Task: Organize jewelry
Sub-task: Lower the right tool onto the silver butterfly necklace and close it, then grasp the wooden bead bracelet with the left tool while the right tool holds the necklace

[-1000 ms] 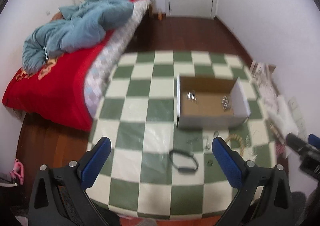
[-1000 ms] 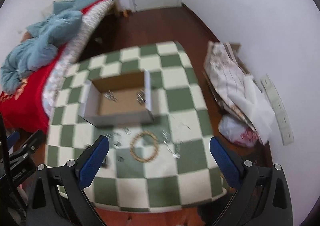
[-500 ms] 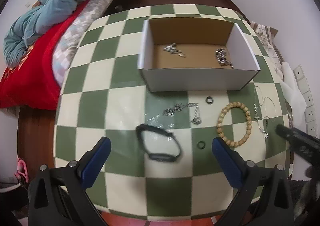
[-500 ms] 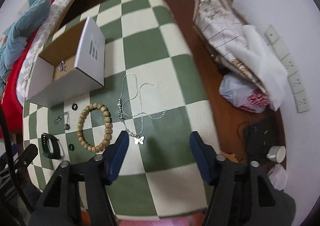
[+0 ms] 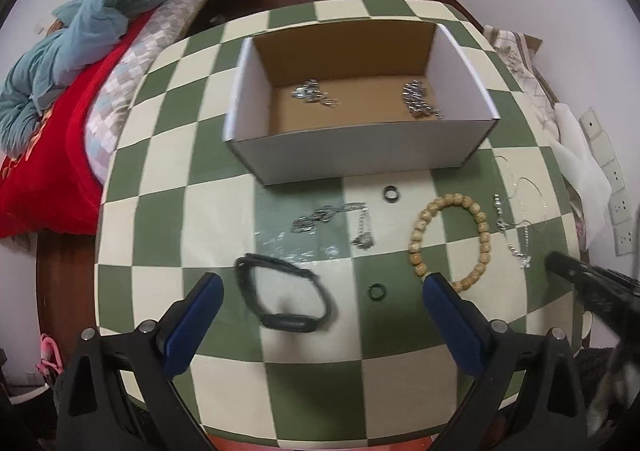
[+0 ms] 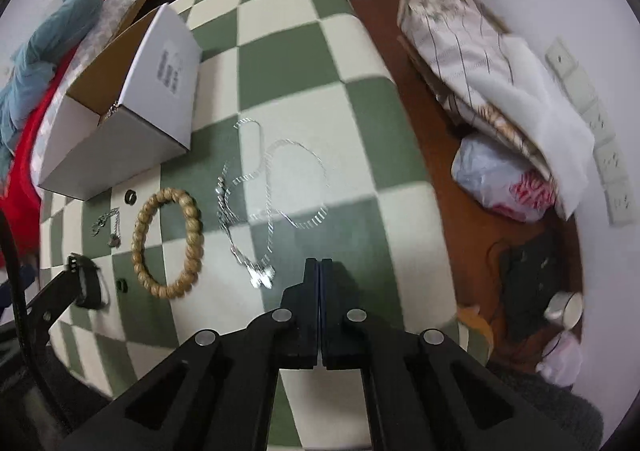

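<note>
Since half a second ago, the right gripper (image 6: 321,263) is pressing its jaws together, holding nothing, just right of the silver necklace (image 6: 272,187) at frame centre. Lower in its own view, the left gripper (image 5: 320,303) is hovering wide open over the black band (image 5: 286,297). Beside it are lying the bead bracelet (image 5: 450,239) and, above, the box (image 5: 360,155).

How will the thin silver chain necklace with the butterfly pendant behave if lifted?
The thin silver chain necklace lies in loose loops, so probably floppy, dangling, apt to tangle. Fine links look light and may slip the shut right claw.
</note>
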Available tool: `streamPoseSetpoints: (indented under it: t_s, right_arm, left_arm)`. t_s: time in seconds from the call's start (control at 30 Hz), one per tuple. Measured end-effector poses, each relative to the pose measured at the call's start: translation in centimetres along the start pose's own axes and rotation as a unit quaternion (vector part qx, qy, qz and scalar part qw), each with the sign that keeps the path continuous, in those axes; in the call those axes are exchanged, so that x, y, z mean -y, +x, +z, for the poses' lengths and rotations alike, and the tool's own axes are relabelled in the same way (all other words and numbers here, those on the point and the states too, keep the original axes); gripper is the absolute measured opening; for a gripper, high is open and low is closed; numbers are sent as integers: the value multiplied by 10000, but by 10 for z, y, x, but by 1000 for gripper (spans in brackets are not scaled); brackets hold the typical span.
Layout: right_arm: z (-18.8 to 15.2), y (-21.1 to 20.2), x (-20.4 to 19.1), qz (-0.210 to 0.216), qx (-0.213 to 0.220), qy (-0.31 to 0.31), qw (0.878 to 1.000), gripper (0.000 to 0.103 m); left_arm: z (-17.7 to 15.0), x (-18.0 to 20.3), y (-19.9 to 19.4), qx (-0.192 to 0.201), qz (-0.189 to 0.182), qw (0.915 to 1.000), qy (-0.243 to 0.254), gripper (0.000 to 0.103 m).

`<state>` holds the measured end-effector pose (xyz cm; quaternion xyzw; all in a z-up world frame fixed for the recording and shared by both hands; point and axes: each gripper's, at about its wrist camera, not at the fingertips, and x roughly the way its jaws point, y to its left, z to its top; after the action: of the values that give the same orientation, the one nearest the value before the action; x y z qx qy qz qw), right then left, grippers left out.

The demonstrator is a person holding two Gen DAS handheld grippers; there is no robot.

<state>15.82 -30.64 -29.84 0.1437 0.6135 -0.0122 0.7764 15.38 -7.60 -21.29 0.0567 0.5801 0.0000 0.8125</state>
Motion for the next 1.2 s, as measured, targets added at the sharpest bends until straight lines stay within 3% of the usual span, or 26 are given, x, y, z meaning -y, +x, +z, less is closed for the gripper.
streamPoseSetpoints:
  t_s: [0.1, 0.17, 0.2, 0.23, 0.27, 0.37, 0.4, 0.43, 0.53, 0.6, 0.77, 1.1, 1.2]
  right_arm:
    - [2, -8, 9, 468, 8, 180, 9987, 4]
    - [9, -9, 3, 490, 47, 68, 9988, 31]
    - [13, -9, -2, 492, 117, -22, 9987, 56]
    - [17, -7, -9, 451, 160, -145, 9987, 67]
    - [22, -3, -16, 381, 177, -236, 9988, 67]
    - [38, 13, -35, 207, 84, -449, 9987, 66]
    - [41, 15, -41, 26, 137, -518, 9986, 59]
    - [45, 17, -47, -146, 130, -602, 9980, 42]
    - [49, 20, -53, -336, 140, -659, 9972, 6]
    - [50, 20, -50, -362, 113, -668, 9970, 0]
    - [44, 16, -34, -351, 48, -533, 9980, 0]
    - [33, 10, -13, -373, 13, -331, 9988, 0]
    - [34, 11, -14, -396, 1, -316, 9987, 0]
  left_arm:
    - [-6, -22, -5, 72, 57, 9994, -338, 101]
    - [-7, -41, -5, 27, 57, 9981, -615, 101]
    - [-6, -47, -6, 19, 93, 9977, -670, 101]
    - [-5, -51, -5, 13, 137, 9975, -697, 101]
    - [-2, -55, -4, 15, 214, 9973, -700, 101]
    - [4, -55, 1, -49, 284, 9977, -616, 101]
    - [5, -52, 2, -65, 307, 9977, -597, 101]
    - [7, -50, 4, -76, 291, 9978, -587, 101]
    - [14, -31, 10, -152, 28, 9991, -403, 101]
    - [18, -13, 18, -256, -146, 9995, -136, 101]
    - [25, 22, 39, -432, -195, 9980, 415, 81]
    - [24, 36, 53, -492, -309, 9967, 569, 70]
    - [25, 40, 59, -611, -379, 9957, 593, 52]
